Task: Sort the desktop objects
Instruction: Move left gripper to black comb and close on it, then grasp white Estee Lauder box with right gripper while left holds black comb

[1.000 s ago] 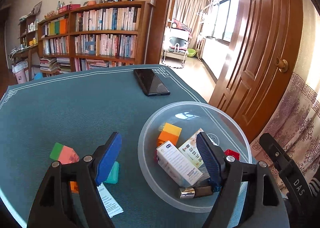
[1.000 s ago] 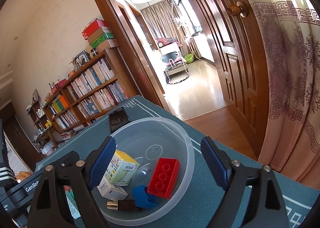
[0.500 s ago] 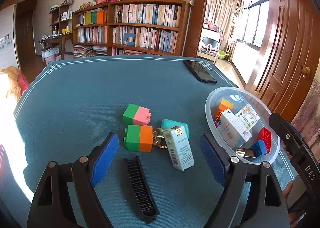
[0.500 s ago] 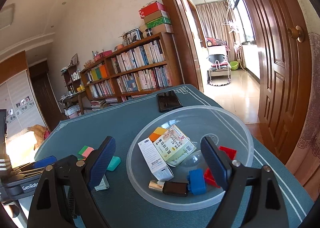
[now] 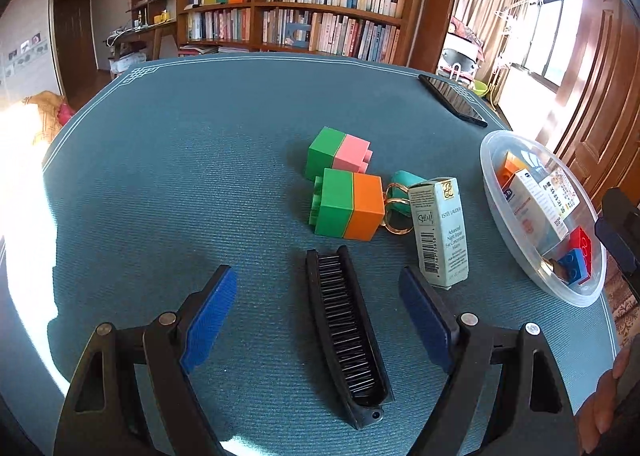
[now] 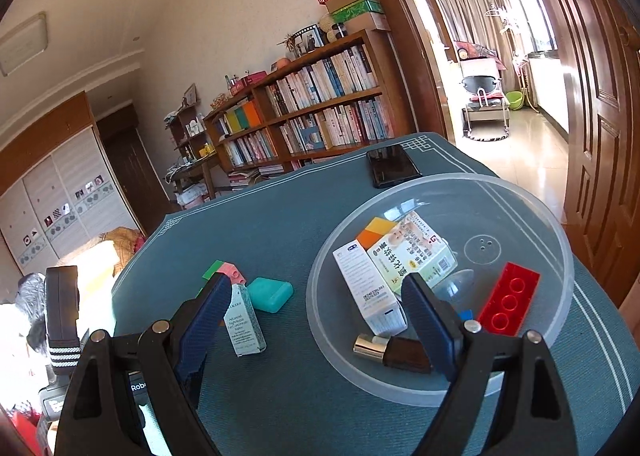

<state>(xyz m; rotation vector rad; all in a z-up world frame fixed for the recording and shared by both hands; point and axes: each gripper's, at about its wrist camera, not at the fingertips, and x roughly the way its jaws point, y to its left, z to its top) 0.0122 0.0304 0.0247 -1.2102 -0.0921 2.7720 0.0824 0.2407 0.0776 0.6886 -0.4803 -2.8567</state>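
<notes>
A teal cloth-covered table (image 5: 180,159) fills the foreground, with a loaded bookshelf (image 5: 320,15) behind it and a black phone (image 5: 452,99) near its far edge; the left gripper (image 5: 316,320) stands with jaws wide apart and empty, a black comb (image 5: 344,332) lying lengthwise between them. Just beyond its jaws lie a green-and-orange block (image 5: 348,203), a green-and-pink block (image 5: 338,153), a teal case (image 6: 270,294) and a pale cosmetic box (image 5: 442,232) by its right jaw. The right gripper (image 6: 316,320) is likewise spread and holding nothing, its right jaw over the clear plastic bowl (image 6: 540,211), which holds medicine boxes (image 6: 408,252), a red brick (image 6: 508,300) and a dark lipstick tube (image 6: 394,350).
</notes>
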